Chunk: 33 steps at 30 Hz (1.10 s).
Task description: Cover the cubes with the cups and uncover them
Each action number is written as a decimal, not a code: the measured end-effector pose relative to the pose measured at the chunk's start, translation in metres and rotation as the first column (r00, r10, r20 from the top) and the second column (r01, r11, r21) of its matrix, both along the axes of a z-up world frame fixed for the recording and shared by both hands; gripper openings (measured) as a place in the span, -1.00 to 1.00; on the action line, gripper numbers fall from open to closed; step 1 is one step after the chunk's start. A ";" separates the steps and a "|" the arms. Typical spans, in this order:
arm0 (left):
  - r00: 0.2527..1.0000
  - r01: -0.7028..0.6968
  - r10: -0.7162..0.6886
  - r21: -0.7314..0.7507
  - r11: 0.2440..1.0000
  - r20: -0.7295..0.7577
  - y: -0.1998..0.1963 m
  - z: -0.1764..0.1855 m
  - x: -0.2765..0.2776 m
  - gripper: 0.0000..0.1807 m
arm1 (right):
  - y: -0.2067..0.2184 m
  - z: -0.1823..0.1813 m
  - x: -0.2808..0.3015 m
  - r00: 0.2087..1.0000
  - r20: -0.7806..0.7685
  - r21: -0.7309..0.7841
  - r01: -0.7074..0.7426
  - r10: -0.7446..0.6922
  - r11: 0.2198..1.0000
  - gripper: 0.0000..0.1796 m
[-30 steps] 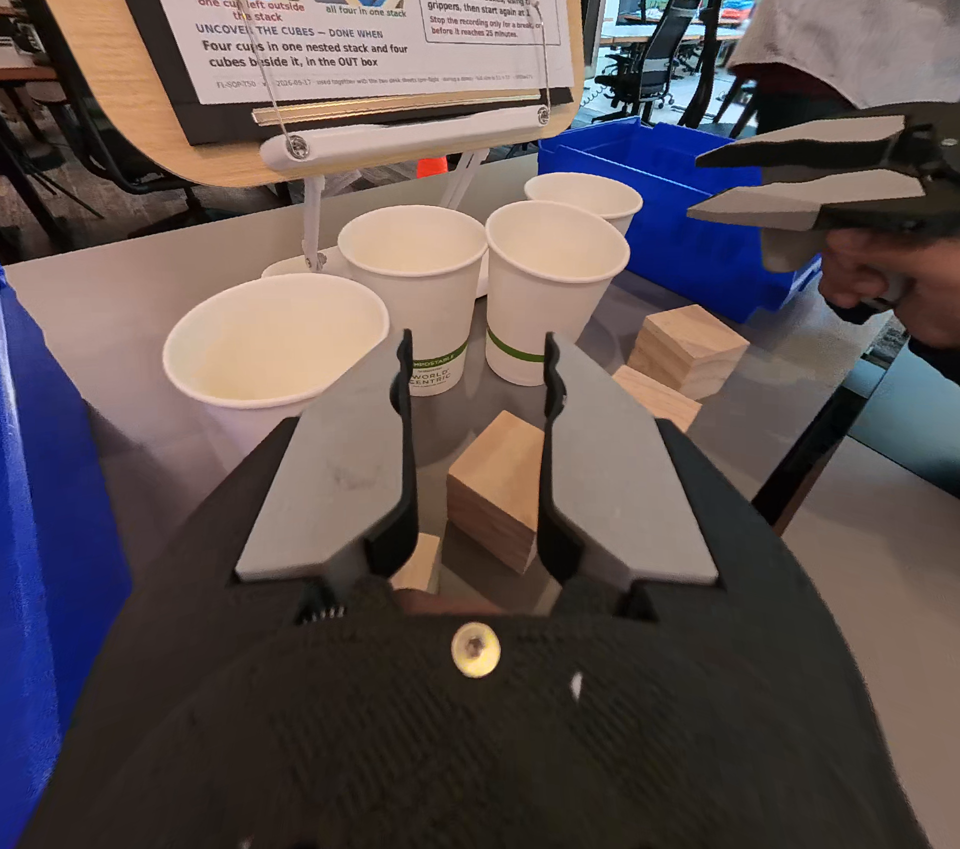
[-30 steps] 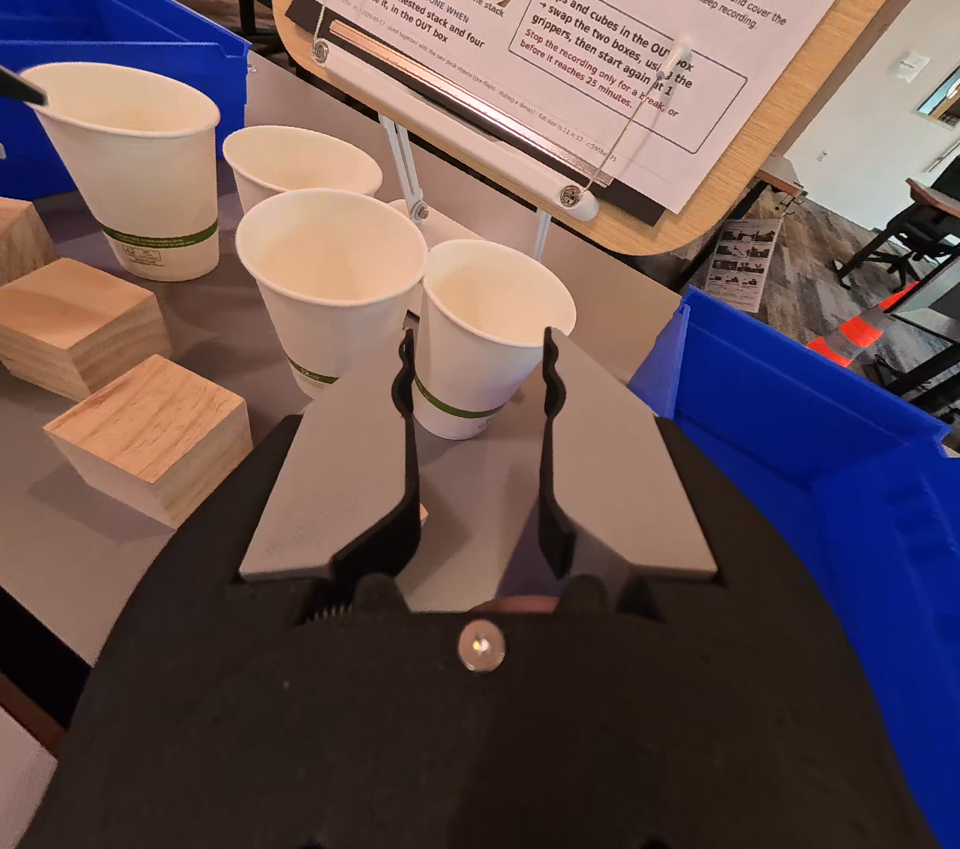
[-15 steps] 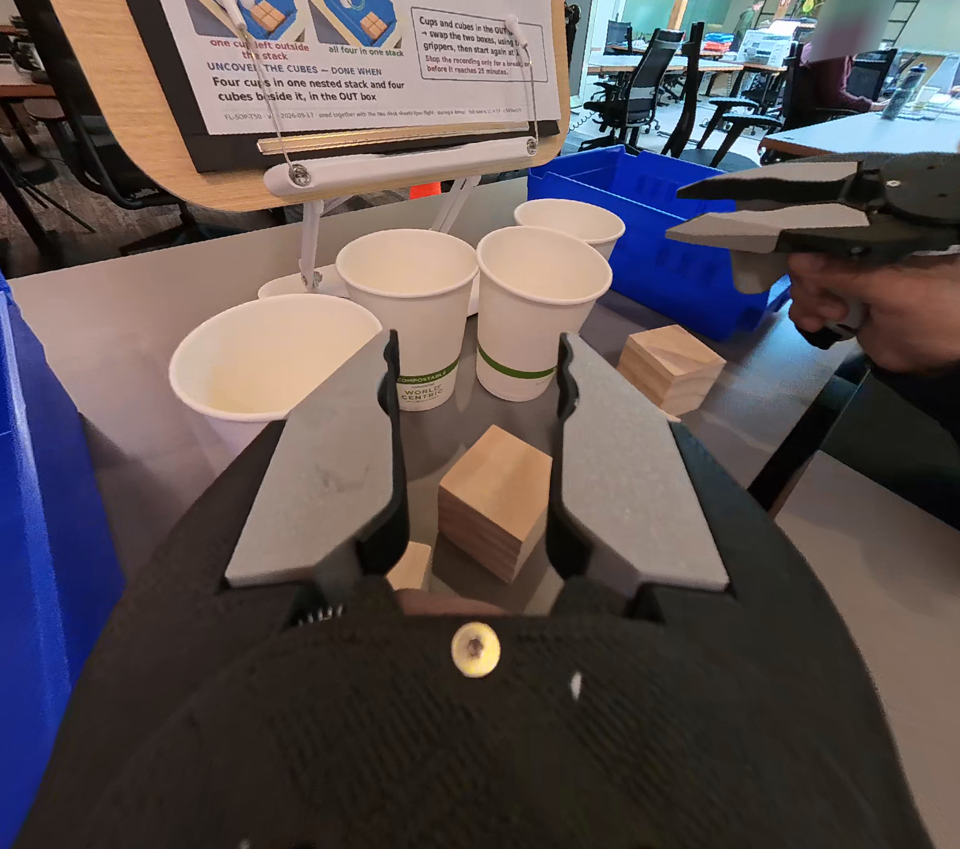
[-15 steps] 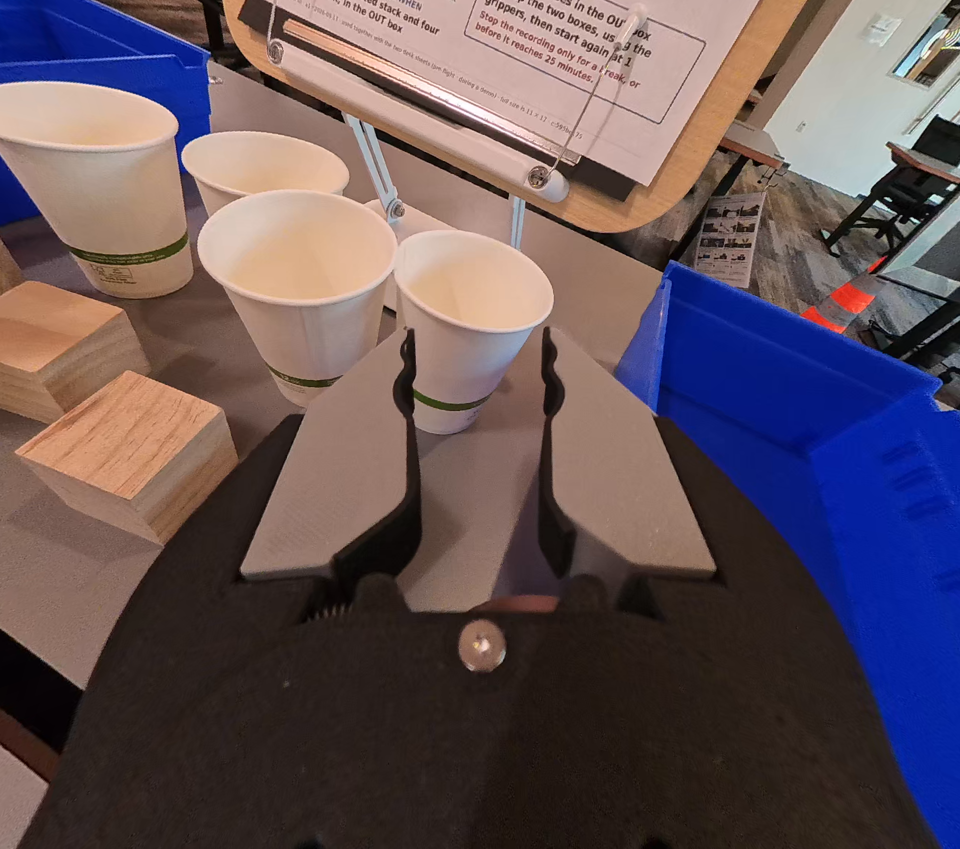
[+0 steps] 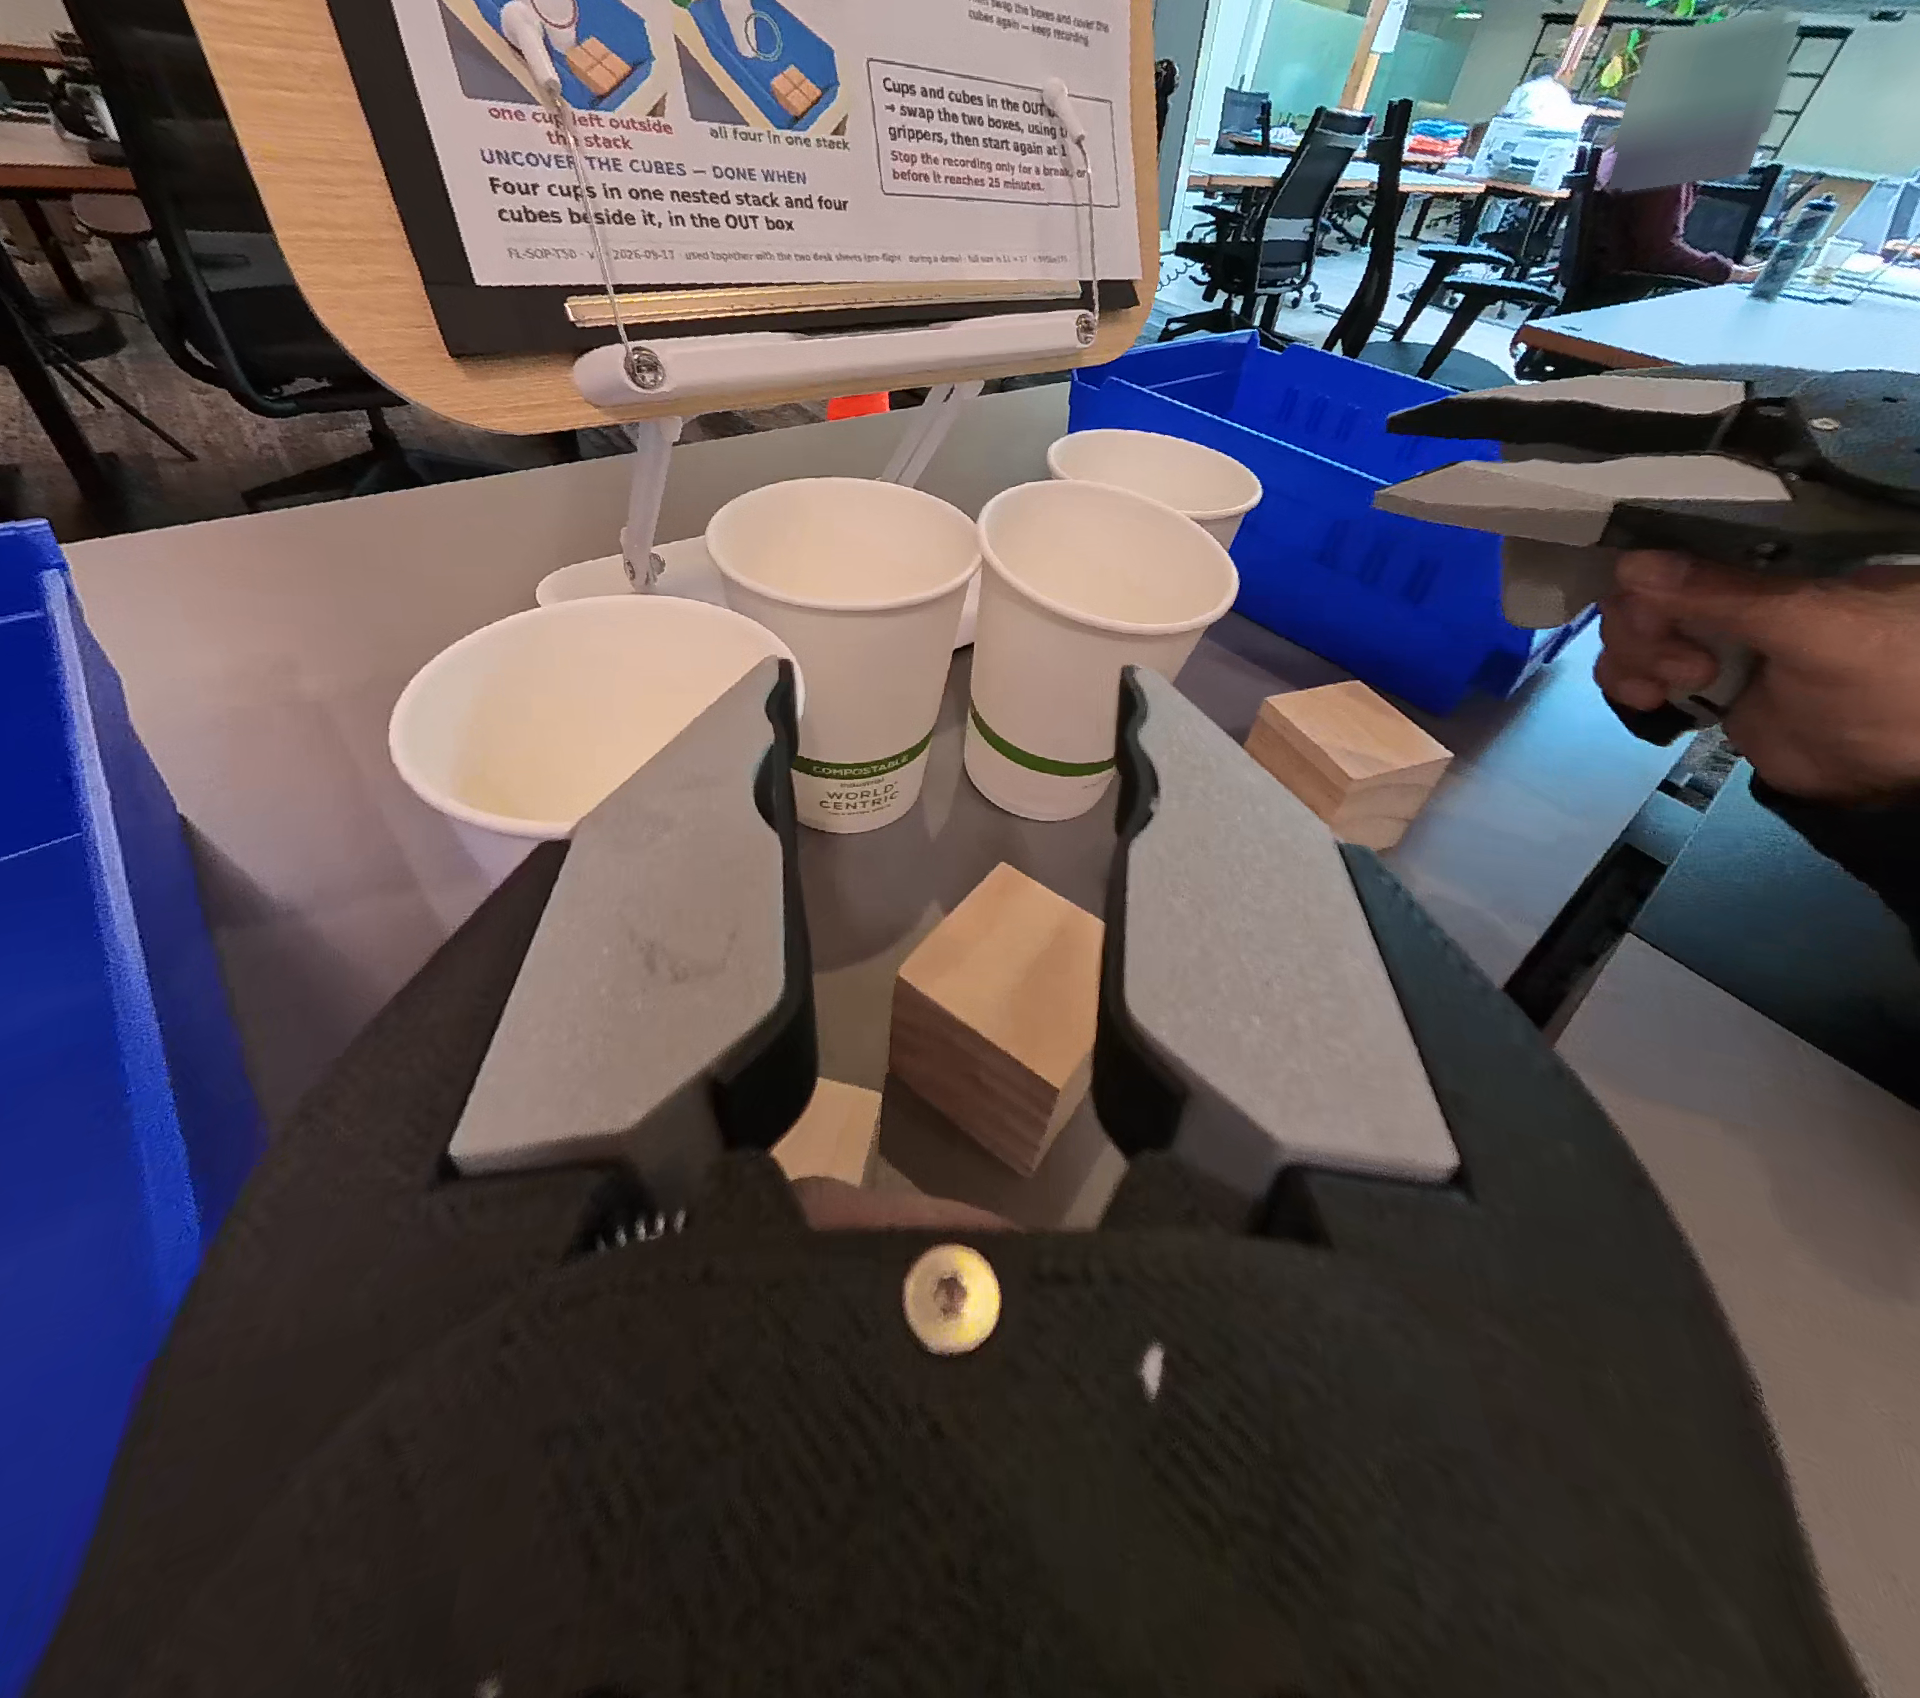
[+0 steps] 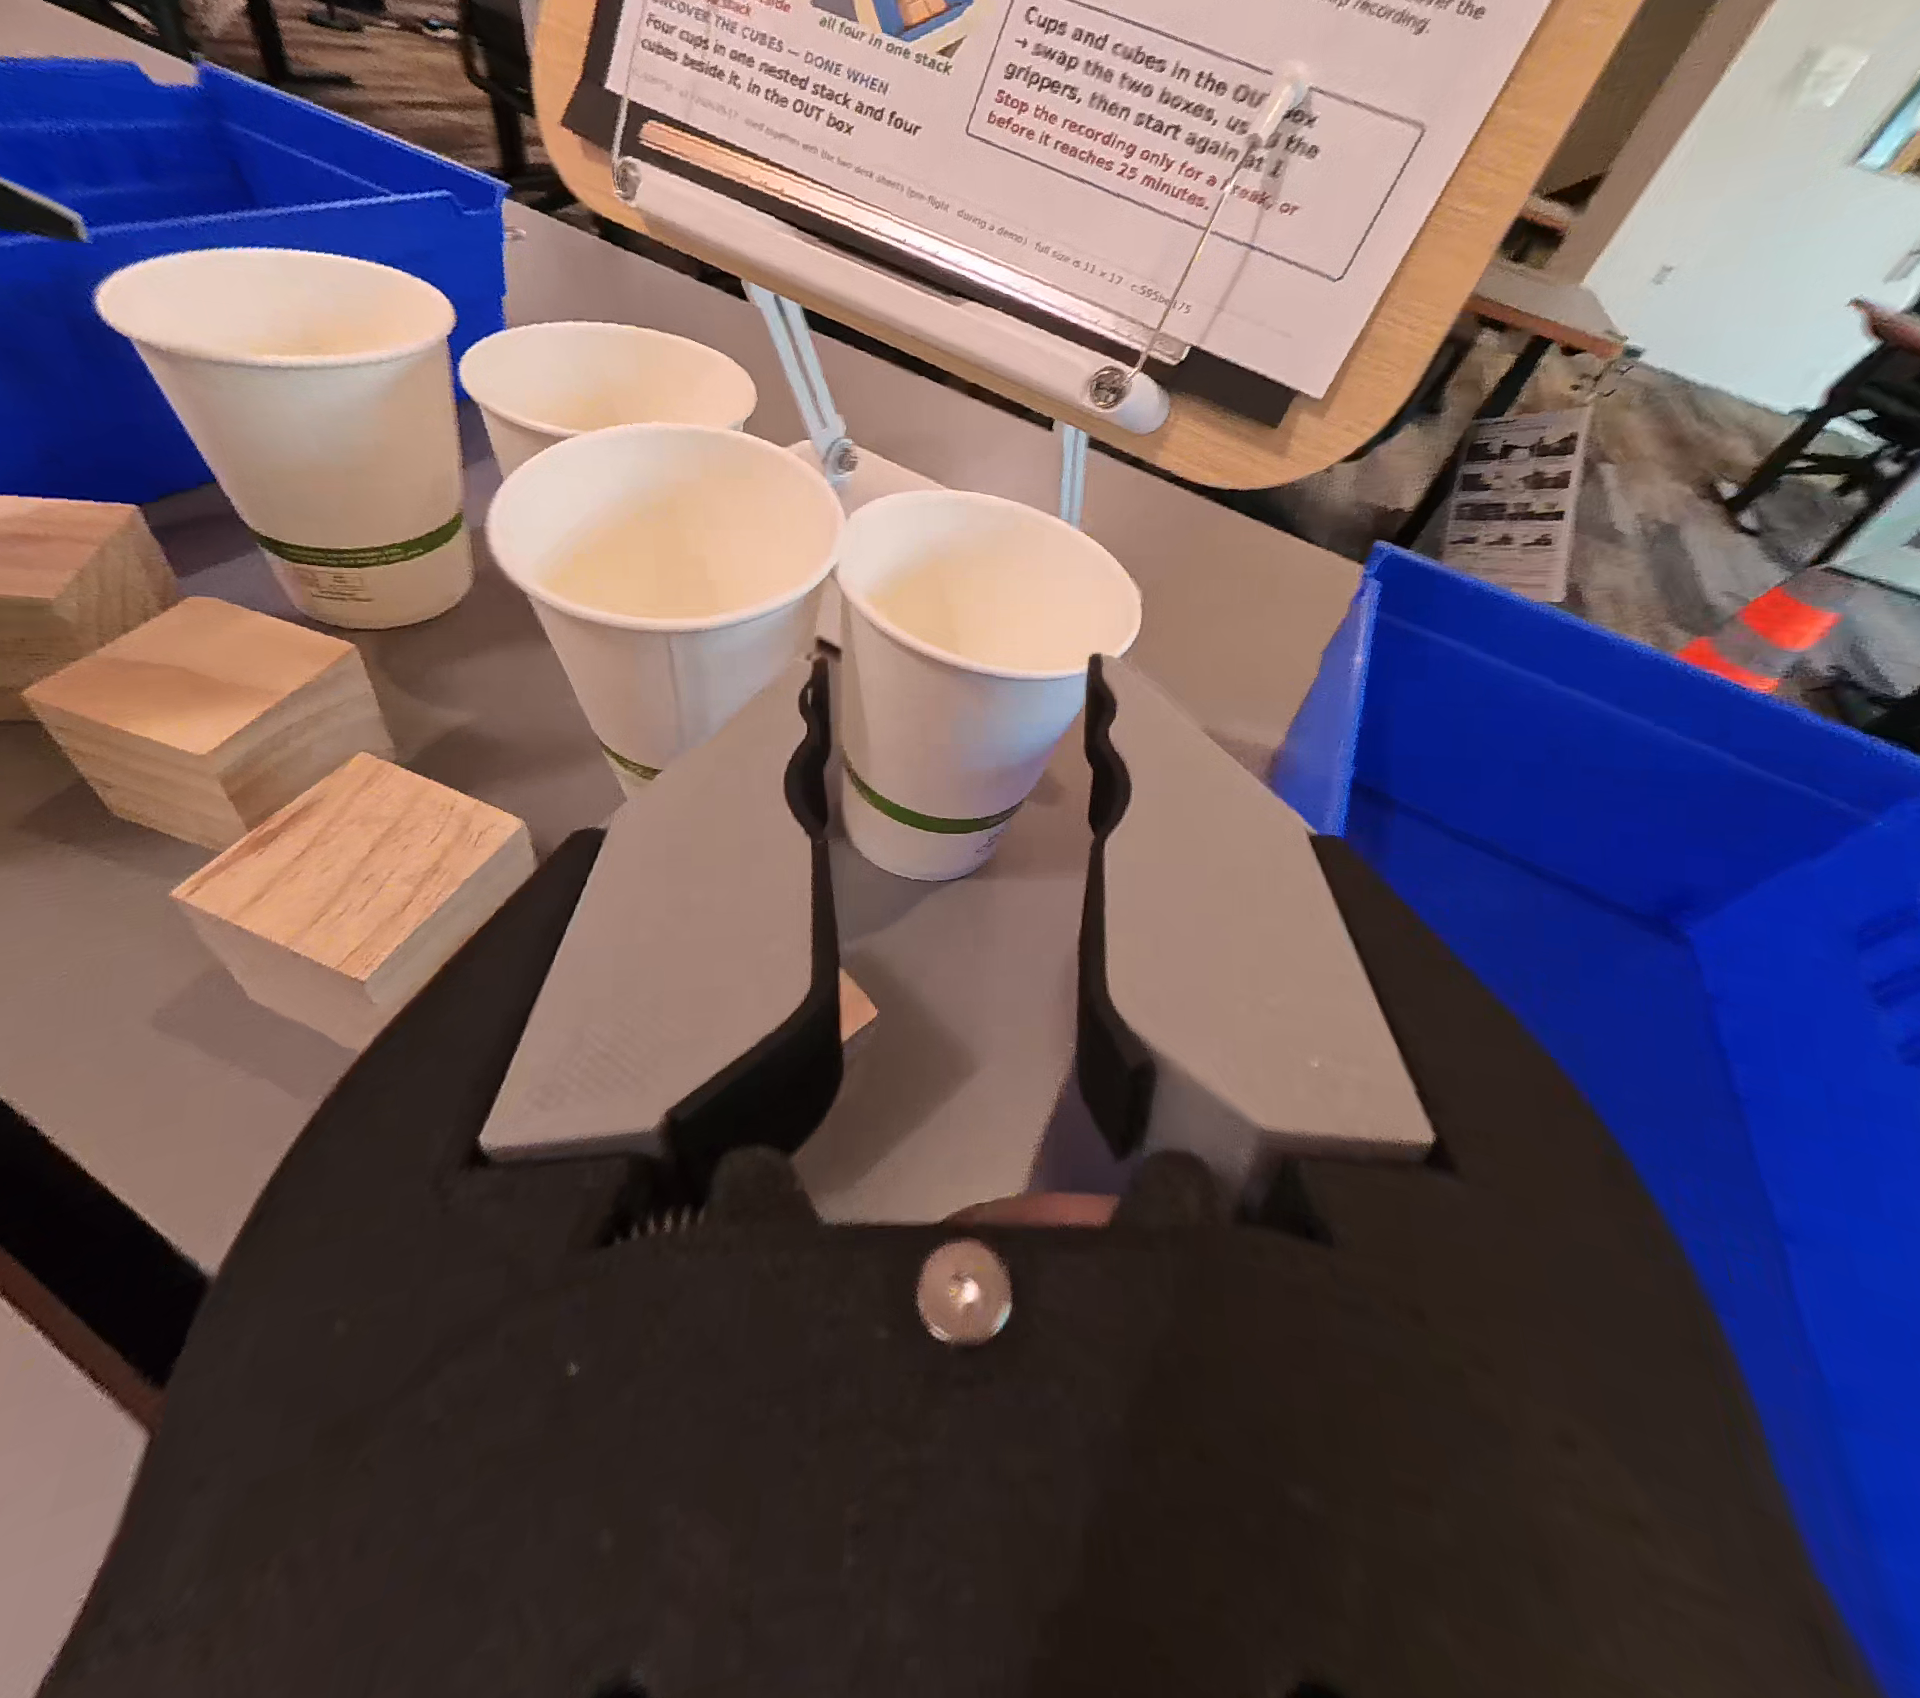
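Note:
Four white paper cups stand mouth up on the grey table; in the left wrist view they are one near left point(image 5: 561, 713), two in the middle point(image 5: 842, 609) point(image 5: 1091, 609) and one behind point(image 5: 1153, 474). Wooden cubes lie bare in front of them: one point(image 5: 997, 1004) between my left fingers, another point(image 5: 1345, 755) to the right. My left gripper point(image 5: 945, 692) is open and empty, above the near cube. My right gripper point(image 6: 951, 682) is open and empty, just before the nearest cup point(image 6: 977, 661). Cubes point(image 6: 353, 879) point(image 6: 208, 713) lie to its left. It also shows in the left wrist view point(image 5: 1387, 462).
A blue bin point(image 5: 1299, 485) stands at the right of the cups and another point(image 5: 83, 921) at the left; both show in the right wrist view point(image 6: 1610, 817) point(image 6: 239, 194). An instruction board on a white stand point(image 5: 727, 90) stands behind the cups. The table edge point(image 5: 1558, 952) runs near right. My right gripper is the nearer one to the nearest cup point(image 6: 977, 661): about 5 cm, against 20 cm. Seen from the left wrist view point(image 5: 1240, 501) as well.
My left gripper's jaws have opened wider and it has drawn back a little from the cups. The right gripper has shifted only slightly, jaws unchanged.

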<state>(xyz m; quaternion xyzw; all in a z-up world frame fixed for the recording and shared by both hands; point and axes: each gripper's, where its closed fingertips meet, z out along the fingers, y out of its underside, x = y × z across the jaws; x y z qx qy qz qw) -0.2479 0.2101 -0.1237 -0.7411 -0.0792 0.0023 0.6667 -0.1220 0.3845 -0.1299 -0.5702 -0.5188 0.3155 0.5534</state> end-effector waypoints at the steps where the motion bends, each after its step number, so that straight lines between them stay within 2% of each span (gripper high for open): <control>1: 1.000 0.008 -0.008 -0.004 1.000 0.006 0.000 -0.001 0.001 -0.34 | -0.001 -0.002 -0.001 1.000 0.004 -0.023 -0.016 0.016 1.000 -0.48; 6: 0.999 0.010 -0.010 -0.020 1.000 -0.030 0.003 -0.003 0.007 -0.34 | -0.003 -0.016 -0.006 0.997 0.079 -0.007 -0.009 0.009 1.000 -0.47; 10: 0.999 -0.019 0.019 0.002 1.000 -0.035 0.000 0.002 0.002 -0.34 | 0.001 -0.016 -0.004 0.998 0.063 -0.030 0.019 -0.017 0.999 -0.47; 11: 0.999 -0.028 0.029 0.015 0.999 -0.030 -0.002 0.005 -0.001 -0.34 | 0.004 -0.014 -0.003 0.998 0.051 -0.040 0.031 -0.029 0.999 -0.42; 14: 0.998 -0.059 0.059 0.033 0.998 -0.001 -0.006 0.008 -0.009 -0.31 | 0.017 -0.005 0.004 0.995 -0.013 -0.054 0.095 -0.095 0.994 -0.08; 18: 1.000 -0.024 0.025 -0.007 1.000 0.015 -0.001 -0.001 -0.003 -0.06 | 0.010 0.004 0.004 0.997 -0.060 -0.064 0.052 -0.056 0.997 0.05; 20: 1.000 -0.027 0.027 -0.022 0.999 -0.013 0.001 -0.003 -0.001 -0.03 | 0.001 0.003 0.000 0.999 -0.046 -0.040 0.026 -0.028 0.999 0.05; 23: 0.996 -0.063 0.062 -0.013 0.998 -0.061 -0.002 0.000 -0.005 -0.10 | -0.012 -0.001 -0.005 1.000 -0.004 0.007 -0.003 0.003 1.000 -0.02; 29: 0.996 -0.081 0.082 0.012 0.997 -0.027 -0.009 0.006 -0.014 -0.24 | -0.041 0.007 -0.013 0.996 -0.031 0.077 -0.086 0.089 0.993 -0.11; 33: 0.997 -0.060 0.058 -0.027 0.998 -0.046 -0.004 -0.002 -0.008 -0.25 | -0.036 0.006 -0.011 0.999 -0.014 0.084 -0.040 0.041 0.996 -0.16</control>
